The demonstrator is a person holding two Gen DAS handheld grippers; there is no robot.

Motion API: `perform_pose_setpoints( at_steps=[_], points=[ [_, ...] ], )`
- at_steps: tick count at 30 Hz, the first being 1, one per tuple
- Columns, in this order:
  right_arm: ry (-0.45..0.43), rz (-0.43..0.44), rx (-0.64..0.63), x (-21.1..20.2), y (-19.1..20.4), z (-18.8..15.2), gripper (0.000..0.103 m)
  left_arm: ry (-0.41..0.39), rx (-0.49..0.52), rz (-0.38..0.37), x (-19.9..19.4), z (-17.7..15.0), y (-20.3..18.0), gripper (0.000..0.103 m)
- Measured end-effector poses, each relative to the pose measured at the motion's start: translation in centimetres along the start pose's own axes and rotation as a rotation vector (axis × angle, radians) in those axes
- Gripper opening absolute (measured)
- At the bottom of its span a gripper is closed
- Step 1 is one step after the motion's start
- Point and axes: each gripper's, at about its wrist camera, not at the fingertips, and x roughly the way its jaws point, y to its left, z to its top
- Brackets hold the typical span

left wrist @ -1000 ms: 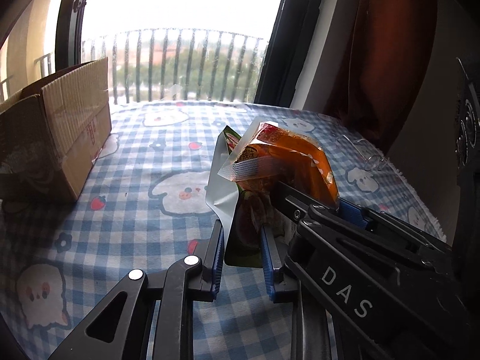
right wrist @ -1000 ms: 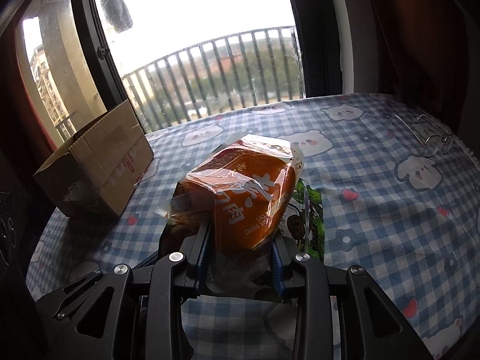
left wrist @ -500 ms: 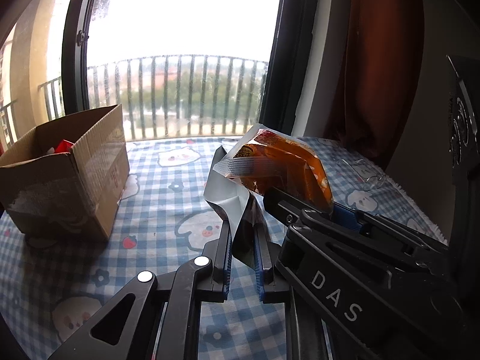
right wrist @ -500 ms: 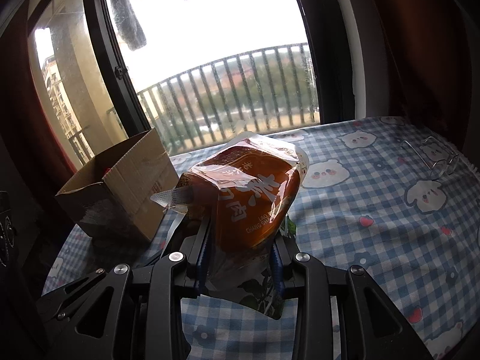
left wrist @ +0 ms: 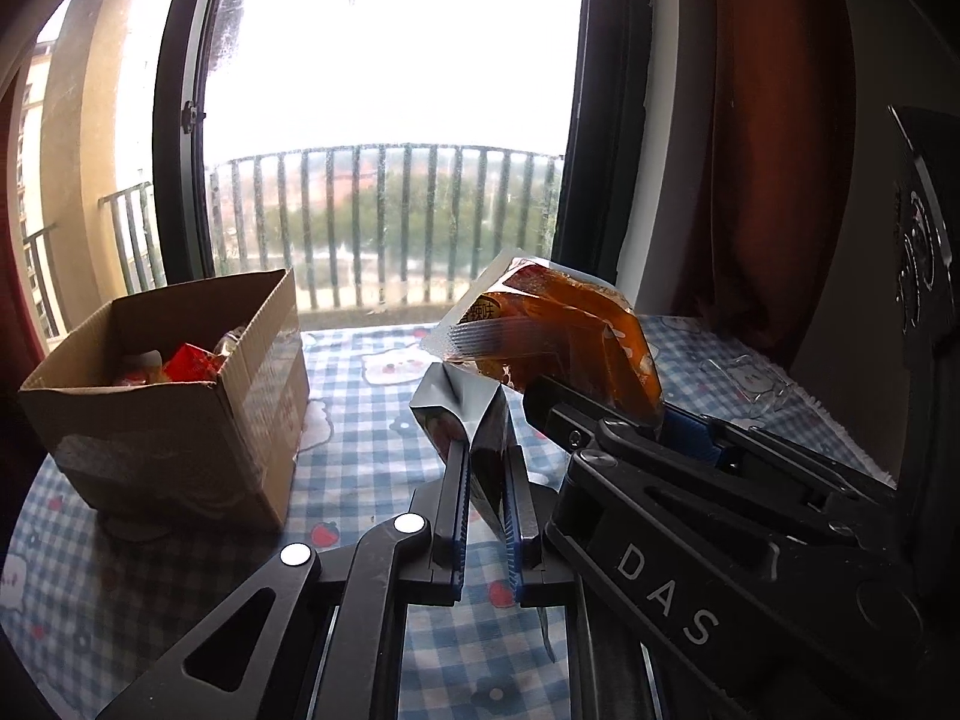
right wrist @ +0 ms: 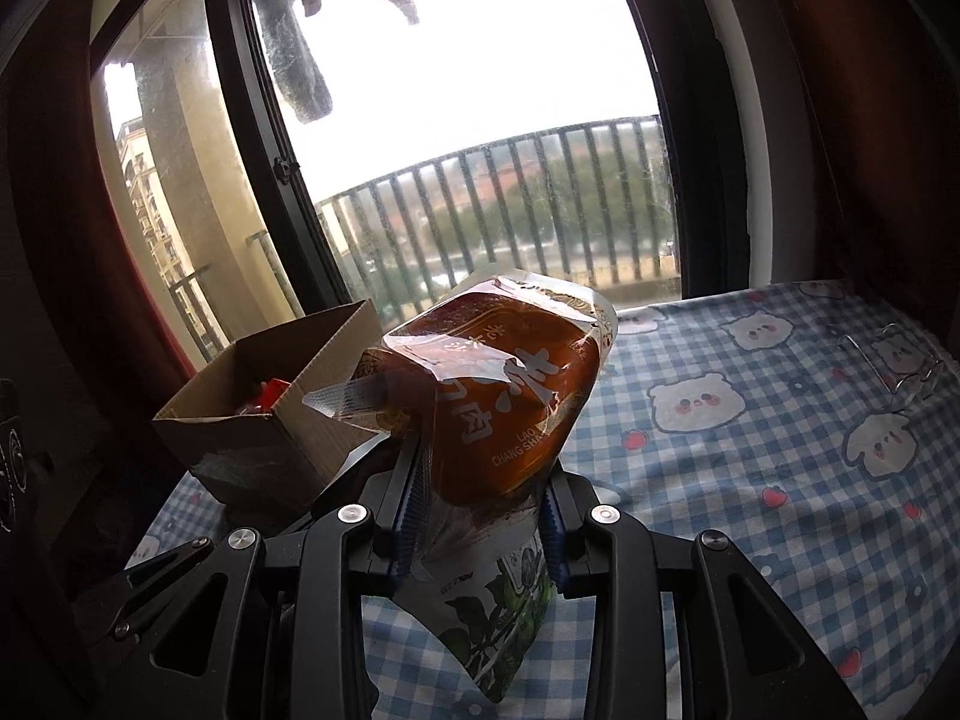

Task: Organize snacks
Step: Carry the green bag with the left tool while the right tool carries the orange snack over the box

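both packets are in the air above the checked surface (left wrist: 360, 462), in transport: the left gripper (left wrist: 485, 480) is clenched on the green foil packet (left wrist: 480, 420), the right gripper (right wrist: 480, 516) on the orange snack packet (right wrist: 510, 396). next they go over the cardboard box (left wrist: 180, 396) at the left edge and are released. the box contents are hard to make out

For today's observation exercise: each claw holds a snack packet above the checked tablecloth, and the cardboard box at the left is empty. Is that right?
Not quite. The cardboard box is not empty: the left wrist view shows a red packet and other snacks inside. The rest stands.
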Motion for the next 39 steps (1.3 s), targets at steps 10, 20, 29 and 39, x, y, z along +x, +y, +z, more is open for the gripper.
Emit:
perform_pose_setpoints(
  at_steps=[10, 20, 29, 39],
  points=[
    [0.048, 0.005, 0.022, 2.0, -1.2, -0.7, 0.037, 0.047, -0.033, 0.009, 2.2, -0.7, -0.2, 0.006],
    [0.095, -0.010, 0.048, 5.0, -3.7, -0.7, 0.037, 0.110, -0.075, 0.004, 6.8, -0.9, 0.2, 0.018],
    [0.201, 0.023, 0.097, 9.9, -4.9, -1.7, 0.037, 0.227, -0.133, 0.030, 11.4, -1.7, 2.9, 0.033],
    [0.255, 0.048, 0.109, 12.4, -4.4, -2.3, 0.037, 0.253, -0.173, 0.008, 12.4, -2.2, 5.0, 0.028]
  ],
)
